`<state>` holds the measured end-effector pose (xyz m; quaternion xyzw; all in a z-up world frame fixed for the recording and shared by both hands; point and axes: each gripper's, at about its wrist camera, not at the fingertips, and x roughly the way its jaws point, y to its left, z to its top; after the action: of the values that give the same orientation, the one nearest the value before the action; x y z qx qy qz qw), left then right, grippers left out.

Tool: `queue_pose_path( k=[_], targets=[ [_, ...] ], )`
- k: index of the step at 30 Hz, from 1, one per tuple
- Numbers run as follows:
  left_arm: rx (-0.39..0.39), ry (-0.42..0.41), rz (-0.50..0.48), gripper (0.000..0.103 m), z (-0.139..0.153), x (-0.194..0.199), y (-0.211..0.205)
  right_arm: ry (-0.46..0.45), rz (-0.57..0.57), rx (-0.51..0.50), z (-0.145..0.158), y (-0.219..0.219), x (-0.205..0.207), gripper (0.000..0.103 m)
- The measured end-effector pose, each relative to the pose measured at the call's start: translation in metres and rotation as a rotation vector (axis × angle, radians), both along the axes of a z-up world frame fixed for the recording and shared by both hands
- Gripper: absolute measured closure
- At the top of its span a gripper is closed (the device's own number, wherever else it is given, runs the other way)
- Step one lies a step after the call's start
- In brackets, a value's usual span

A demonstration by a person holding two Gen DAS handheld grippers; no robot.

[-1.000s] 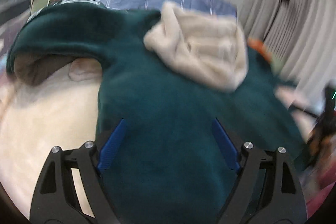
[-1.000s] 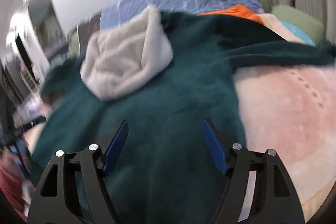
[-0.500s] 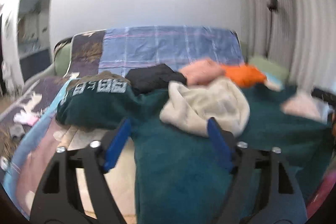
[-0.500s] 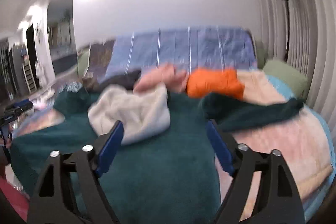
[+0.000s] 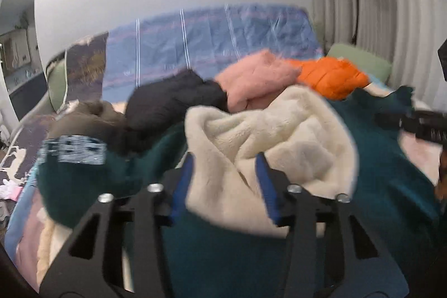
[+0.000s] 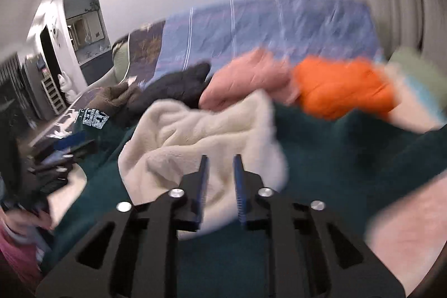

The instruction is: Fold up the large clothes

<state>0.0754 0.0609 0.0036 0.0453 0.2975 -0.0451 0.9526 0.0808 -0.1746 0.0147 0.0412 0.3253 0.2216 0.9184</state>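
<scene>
1. Right, the left gripper points out over a dark green hoodie spread on the bed, which runs under the claw and off to its right.
2. Its jaws have just been closing and now stand partly apart. The hoodie's cream fleece hood shows between the blue pads, but with this blur I cannot tell whether they press on any cloth.
3. The hood bunches just ahead of the tips, lining turned up.
4. Left of the claw and a little ahead lies a green sleeve with white lettering.
5. Over to the right gripper: its jaws have just been closing too, with only a narrow slot left between the pads.
6. Cream fleece shows through that slot; whether it is pinched or simply lies behind, I cannot tell.
7. Green fabric lies below this claw and to both sides.
8. Beyond the hood sit a black garment, a pink fleece and an orange puffer jacket.
9. Behind those, a blue plaid blanket stands against the wall.
10. A bare forearm shows at the right claw's lower right.
</scene>
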Motion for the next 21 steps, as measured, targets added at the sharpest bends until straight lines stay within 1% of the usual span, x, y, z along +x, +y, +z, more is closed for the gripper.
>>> queue_pose_path(
  k=[1, 2, 3, 4, 5, 6, 7, 8, 9, 10, 11, 12, 13, 14, 15, 16, 17, 18, 19, 20, 21],
  targets=[
    [-0.029, 0.047, 0.007, 0.060, -0.013, 0.017, 0.000, 0.032, 0.024, 0.005, -0.013, 0.012, 0.016, 0.084],
    [-0.057, 0.099, 0.019, 0.059, -0.028, 0.032, 0.003, 0.038, 0.029, -0.024, -0.027, 0.019, 0.025, 0.084],
    [-0.057, 0.148, 0.046, 0.059, -0.047, 0.045, 0.008, 0.046, 0.011, -0.080, -0.040, 0.028, 0.031, 0.085],
    [0.008, 0.196, 0.113, 0.059, -0.073, 0.059, 0.016, 0.060, -0.035, -0.183, -0.062, 0.033, 0.041, 0.091],
    [0.025, 0.222, 0.140, 0.059, -0.096, 0.065, 0.025, 0.066, -0.070, -0.260, -0.085, 0.030, 0.047, 0.100],
    [-0.063, 0.225, 0.127, 0.059, -0.104, 0.064, 0.038, 0.081, -0.064, -0.239, -0.095, 0.023, 0.049, 0.100],
    [-0.149, 0.214, 0.127, 0.062, -0.096, 0.060, 0.051, 0.123, -0.060, -0.124, -0.098, 0.008, 0.053, 0.103],
    [-0.161, 0.211, 0.143, 0.065, -0.088, 0.058, 0.056, 0.150, -0.071, -0.071, -0.095, -0.001, 0.054, 0.103],
    [-0.142, 0.207, 0.153, 0.065, -0.083, 0.055, 0.056, 0.186, -0.079, -0.033, -0.089, -0.008, 0.056, 0.103],
    [-0.108, 0.193, 0.153, 0.065, -0.076, 0.051, 0.054, 0.202, -0.084, -0.022, -0.083, -0.010, 0.056, 0.103],
    [-0.103, 0.183, 0.142, 0.066, -0.070, 0.049, 0.052, 0.203, -0.086, -0.009, -0.075, -0.010, 0.056, 0.103],
    [-0.119, 0.170, 0.121, 0.066, -0.063, 0.048, 0.050, 0.186, -0.083, 0.002, -0.064, -0.011, 0.055, 0.103],
    [-0.142, 0.153, 0.088, 0.066, -0.053, 0.049, 0.046, 0.142, -0.070, -0.001, -0.048, -0.005, 0.055, 0.102],
    [-0.146, 0.142, 0.073, 0.065, -0.048, 0.053, 0.042, 0.110, -0.057, -0.012, -0.036, 0.000, 0.055, 0.102],
    [-0.135, 0.128, 0.058, 0.062, -0.042, 0.061, 0.034, 0.080, -0.042, -0.027, -0.028, 0.011, 0.061, 0.101],
    [-0.117, 0.128, 0.055, 0.059, -0.043, 0.069, 0.027, 0.058, -0.024, -0.038, -0.021, 0.022, 0.068, 0.099],
    [-0.091, 0.138, 0.056, 0.051, -0.046, 0.079, 0.020, 0.056, -0.016, -0.039, -0.021, 0.031, 0.077, 0.094],
    [-0.058, 0.154, 0.065, 0.046, -0.055, 0.089, 0.016, 0.065, -0.026, -0.053, -0.028, 0.041, 0.089, 0.091],
    [0.002, 0.178, 0.089, 0.045, -0.073, 0.101, 0.011, 0.073, -0.050, -0.086, -0.039, 0.046, 0.099, 0.087],
    [0.044, 0.196, 0.107, 0.045, -0.092, 0.108, 0.010, 0.081, -0.095, -0.148, -0.056, 0.048, 0.110, 0.085],
    [0.038, 0.191, 0.104, 0.044, -0.103, 0.106, 0.012, 0.078, -0.133, -0.204, -0.076, 0.044, 0.118, 0.085]
  ],
)
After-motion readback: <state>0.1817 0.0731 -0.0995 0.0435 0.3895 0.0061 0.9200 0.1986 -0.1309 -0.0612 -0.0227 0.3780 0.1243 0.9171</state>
